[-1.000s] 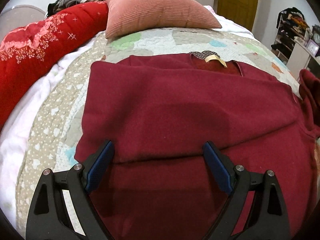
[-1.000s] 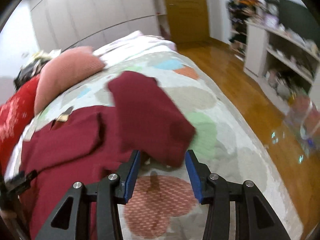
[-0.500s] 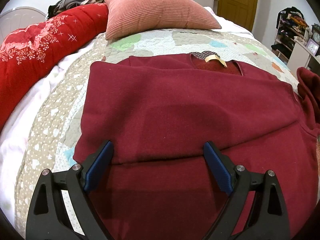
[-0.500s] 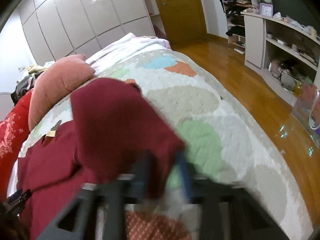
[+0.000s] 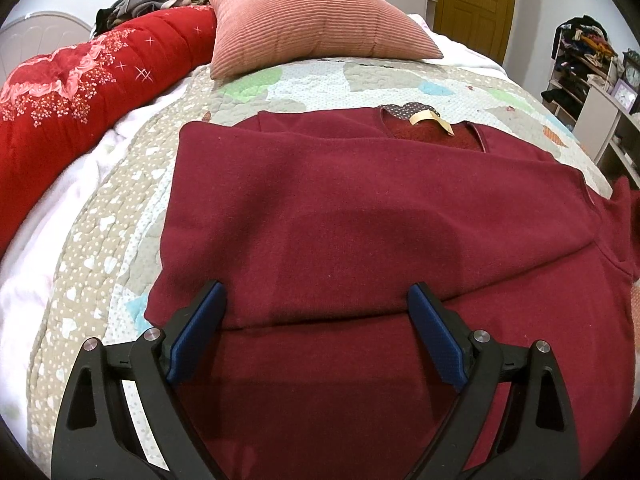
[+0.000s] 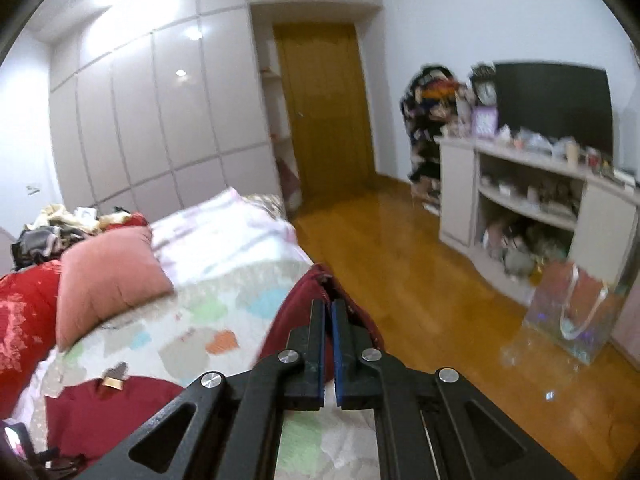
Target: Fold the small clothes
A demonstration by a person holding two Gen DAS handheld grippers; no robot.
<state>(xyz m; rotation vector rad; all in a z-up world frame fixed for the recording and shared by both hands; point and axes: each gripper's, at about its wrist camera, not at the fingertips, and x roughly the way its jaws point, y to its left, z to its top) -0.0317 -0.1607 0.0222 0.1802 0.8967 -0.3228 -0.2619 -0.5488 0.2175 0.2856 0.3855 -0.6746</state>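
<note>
Home bedroom, quilted bed (image 5: 256,92), pillow (image 5: 312,28), wardrobe (image 6: 152,120)

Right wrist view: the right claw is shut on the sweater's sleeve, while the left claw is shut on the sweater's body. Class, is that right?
Not quite. The left wrist view shows the left claw open over the sweater. The right claw is shut on the sleeve, as stated.
</note>
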